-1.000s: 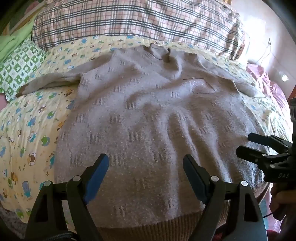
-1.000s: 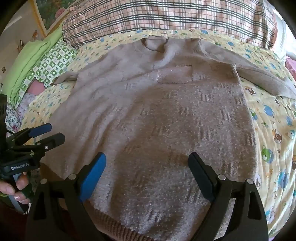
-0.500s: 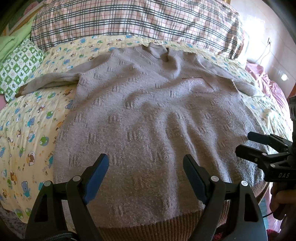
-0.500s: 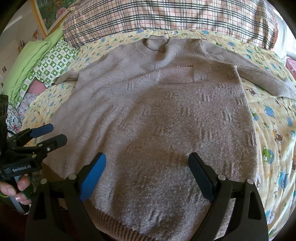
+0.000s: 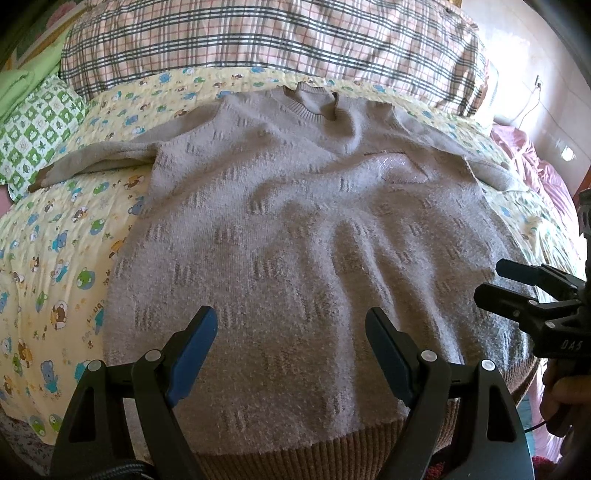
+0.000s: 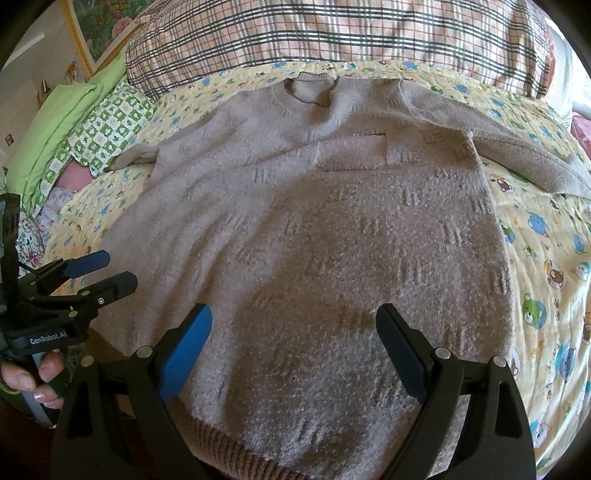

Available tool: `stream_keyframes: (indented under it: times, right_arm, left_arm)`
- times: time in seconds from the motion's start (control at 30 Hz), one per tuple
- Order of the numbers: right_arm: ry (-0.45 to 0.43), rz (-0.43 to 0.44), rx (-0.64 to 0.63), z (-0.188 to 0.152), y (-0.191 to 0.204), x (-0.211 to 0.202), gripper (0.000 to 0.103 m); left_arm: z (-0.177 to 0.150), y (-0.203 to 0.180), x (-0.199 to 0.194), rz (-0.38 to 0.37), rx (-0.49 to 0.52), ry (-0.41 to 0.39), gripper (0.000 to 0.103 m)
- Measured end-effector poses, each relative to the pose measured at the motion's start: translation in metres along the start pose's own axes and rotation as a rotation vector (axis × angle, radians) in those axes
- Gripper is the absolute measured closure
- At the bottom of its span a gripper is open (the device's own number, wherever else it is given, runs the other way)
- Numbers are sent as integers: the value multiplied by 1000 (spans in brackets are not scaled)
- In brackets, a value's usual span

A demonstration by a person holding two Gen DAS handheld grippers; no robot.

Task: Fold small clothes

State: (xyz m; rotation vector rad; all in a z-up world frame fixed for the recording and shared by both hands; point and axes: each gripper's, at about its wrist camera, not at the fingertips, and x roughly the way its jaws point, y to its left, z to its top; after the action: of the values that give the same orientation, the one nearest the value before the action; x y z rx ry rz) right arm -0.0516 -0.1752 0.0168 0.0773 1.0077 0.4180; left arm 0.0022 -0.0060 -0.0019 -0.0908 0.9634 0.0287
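- A grey-brown sweater (image 5: 295,236) lies spread flat, front up, on a bed, collar (image 5: 312,101) at the far end and ribbed brown hem (image 5: 288,456) at the near edge.
- Under it is a yellow sheet (image 5: 55,251) printed with cartoon bears.
- The sweater's left sleeve (image 5: 99,158) stretches out to the left, its brown cuff lying on the sheet beside a green checked pillow (image 5: 33,129).
- The right sleeve (image 6: 517,155) runs out to the right over the sheet.
- A chest pocket (image 6: 351,149) sits on the right half of the front, below the collar.
- Soft wrinkles cross the middle of the knit.
- A plaid blanket (image 5: 258,40) is bunched along the far side of the bed, just past the collar.
- The left hand-held gripper (image 5: 290,352) hovers over the near part of the sweater close to the hem, jaws spread wide with nothing between the blue pads (image 5: 195,354).
- The right hand-held gripper (image 6: 293,349) hovers likewise over the near part of the body, jaws wide apart and holding nothing.
- In the right wrist view, the left hand-held gripper shows at the left edge beside the sweater's left side.
- In the left wrist view, the right one shows at the right edge, by the sweater's right side.
- A framed picture (image 6: 99,33) hangs at far left, and pink bedding (image 5: 528,166) lies at far right.
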Motion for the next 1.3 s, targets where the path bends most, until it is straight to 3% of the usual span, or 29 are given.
stream_keyframes:
  times: [0.3, 0.77, 1.07, 1.3]
  right_arm:
    - [-16, -52, -38, 1, -2, 3, 12]
    - [-33, -47, 15, 8, -17, -4, 12]
    - [-76, -64, 65, 21, -44, -12, 12]
    - [-109, -99, 182, 40, -101, -23, 12]
  left_arm:
    - [1, 0, 4, 1, 6, -12, 20]
    - [11, 4, 10, 32, 8, 22, 20]
    - [23, 9, 15, 26, -20, 9, 20]
    - [42, 17, 20, 12, -45, -7, 19]
